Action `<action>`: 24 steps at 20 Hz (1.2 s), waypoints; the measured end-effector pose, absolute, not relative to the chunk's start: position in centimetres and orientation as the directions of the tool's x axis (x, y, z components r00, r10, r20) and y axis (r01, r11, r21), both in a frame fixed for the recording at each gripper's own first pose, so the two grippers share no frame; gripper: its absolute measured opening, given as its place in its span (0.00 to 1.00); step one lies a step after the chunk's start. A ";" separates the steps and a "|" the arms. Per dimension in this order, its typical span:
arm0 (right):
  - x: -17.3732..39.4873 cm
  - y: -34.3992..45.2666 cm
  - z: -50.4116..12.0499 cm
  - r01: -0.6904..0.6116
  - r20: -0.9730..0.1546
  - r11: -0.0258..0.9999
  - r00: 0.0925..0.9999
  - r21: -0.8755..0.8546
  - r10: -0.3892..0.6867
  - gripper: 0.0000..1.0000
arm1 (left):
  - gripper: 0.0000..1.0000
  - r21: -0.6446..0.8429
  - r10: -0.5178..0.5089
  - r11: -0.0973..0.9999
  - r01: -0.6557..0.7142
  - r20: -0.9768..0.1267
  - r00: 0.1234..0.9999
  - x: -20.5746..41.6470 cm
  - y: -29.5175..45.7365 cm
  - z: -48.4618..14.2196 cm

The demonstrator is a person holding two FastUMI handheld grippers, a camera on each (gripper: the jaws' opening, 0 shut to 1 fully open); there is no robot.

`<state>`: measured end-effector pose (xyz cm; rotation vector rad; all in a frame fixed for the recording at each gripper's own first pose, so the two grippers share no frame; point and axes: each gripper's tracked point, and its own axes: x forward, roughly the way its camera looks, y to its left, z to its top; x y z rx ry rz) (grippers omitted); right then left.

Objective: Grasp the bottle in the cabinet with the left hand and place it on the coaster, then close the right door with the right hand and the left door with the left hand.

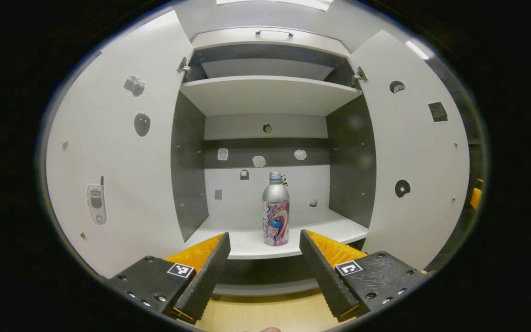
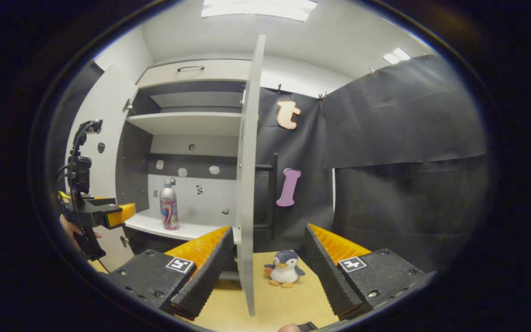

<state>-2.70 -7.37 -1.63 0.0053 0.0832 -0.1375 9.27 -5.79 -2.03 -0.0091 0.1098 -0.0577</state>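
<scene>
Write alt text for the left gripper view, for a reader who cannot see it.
A bottle stands upright on the lower shelf of an open cabinet, straight ahead of the open left gripper, which has not reached it. The left door and right door are swung wide, with small stickers on their inner faces.

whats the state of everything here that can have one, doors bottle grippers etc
left door: swung open
right door: swung open, seen edge-on in the right gripper view
bottle: upright on the cabinet's lower shelf, capped, not gripped
left gripper: open, aimed at the bottle, short of it
right gripper: open, holding nothing, either side of the right door's edge
penguin toy: upright on the table
</scene>
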 end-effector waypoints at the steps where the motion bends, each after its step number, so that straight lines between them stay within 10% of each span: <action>1: -2.9 -7.8 -1.6 0.153 -0.081 0.988 0.985 -0.001 -0.153 0.99 | 0.97 -0.011 -0.060 0.998 0.059 -0.108 0.992 10.1 -6.0 -2.1; 24: -4.4 -13.8 -2.7 0.393 -0.096 0.919 0.914 -0.018 -0.393 0.99 | 0.97 0.022 -0.080 0.996 0.084 -0.159 0.984 25.0 -8.4 -5.3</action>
